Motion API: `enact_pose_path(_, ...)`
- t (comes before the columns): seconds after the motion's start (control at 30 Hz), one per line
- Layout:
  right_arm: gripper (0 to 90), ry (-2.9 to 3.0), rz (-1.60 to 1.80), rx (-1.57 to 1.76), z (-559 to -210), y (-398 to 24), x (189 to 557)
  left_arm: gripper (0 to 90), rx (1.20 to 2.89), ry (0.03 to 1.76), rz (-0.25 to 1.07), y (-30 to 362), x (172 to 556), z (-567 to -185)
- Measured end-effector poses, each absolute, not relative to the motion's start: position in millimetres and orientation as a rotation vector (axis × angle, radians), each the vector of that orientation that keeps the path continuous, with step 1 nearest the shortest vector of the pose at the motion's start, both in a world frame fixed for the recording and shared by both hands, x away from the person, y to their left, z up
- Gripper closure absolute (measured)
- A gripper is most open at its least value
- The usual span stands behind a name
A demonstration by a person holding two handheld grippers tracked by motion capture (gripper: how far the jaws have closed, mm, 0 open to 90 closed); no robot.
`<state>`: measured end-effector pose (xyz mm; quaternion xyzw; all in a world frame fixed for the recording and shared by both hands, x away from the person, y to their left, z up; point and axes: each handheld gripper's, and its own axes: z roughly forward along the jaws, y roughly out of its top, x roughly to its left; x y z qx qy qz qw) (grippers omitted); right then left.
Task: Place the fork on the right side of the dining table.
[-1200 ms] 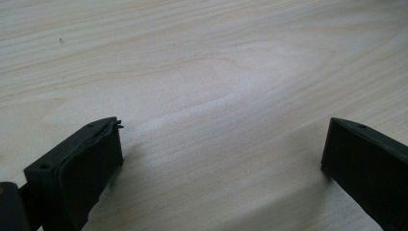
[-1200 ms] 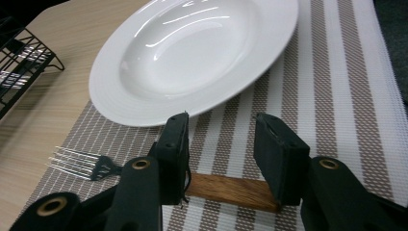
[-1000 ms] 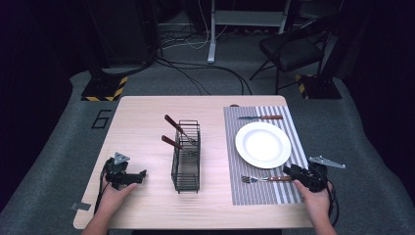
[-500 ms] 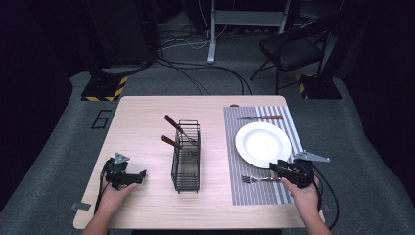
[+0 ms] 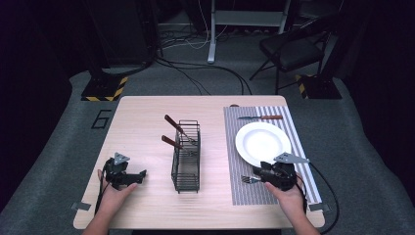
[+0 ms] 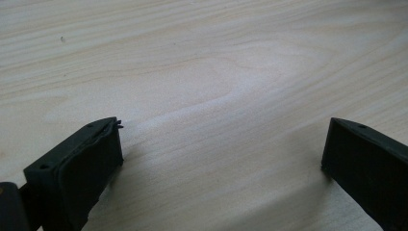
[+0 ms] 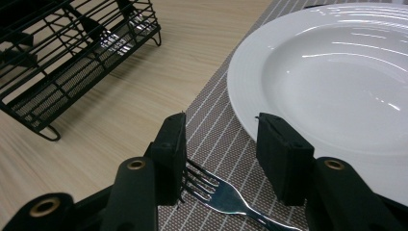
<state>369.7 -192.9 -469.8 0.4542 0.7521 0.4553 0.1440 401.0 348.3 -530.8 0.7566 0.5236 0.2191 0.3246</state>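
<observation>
A silver fork (image 5: 248, 179) lies on the striped placemat (image 5: 234, 147) just in front of the white plate (image 5: 263, 142). My right gripper (image 5: 259, 172) hovers over the fork, pointing left. In the right gripper view its jaws (image 7: 221, 120) stand apart, with the fork's tines (image 7: 211, 187) on the mat below and between them; the pads do not press on it. The plate's rim (image 7: 250, 115) is right beside the right-hand jaw. My left gripper (image 5: 143, 174) rests at the table's front left, open over bare wood (image 6: 221, 125).
A black wire basket (image 5: 186, 161) stands mid-table with two brown-handled utensils (image 5: 172, 123) sticking out of it, also seen at the upper left as the basket (image 7: 72, 53) in the right gripper view. A brown-handled knife (image 5: 262, 117) lies behind the plate. The light wooden table (image 5: 142, 122) ends close to both hands.
My right gripper has slid left along the fork, from its handle end toward the tines. The fork, the left gripper and everything else have stayed put.
</observation>
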Motion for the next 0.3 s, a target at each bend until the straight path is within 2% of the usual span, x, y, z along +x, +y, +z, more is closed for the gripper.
enact_pose_path(0.3, 47.3, 2.251, 1.293, 1.222, -485, -178, 366, 0.1, 1.98, 1.387, 0.579, 348, 399, -531)
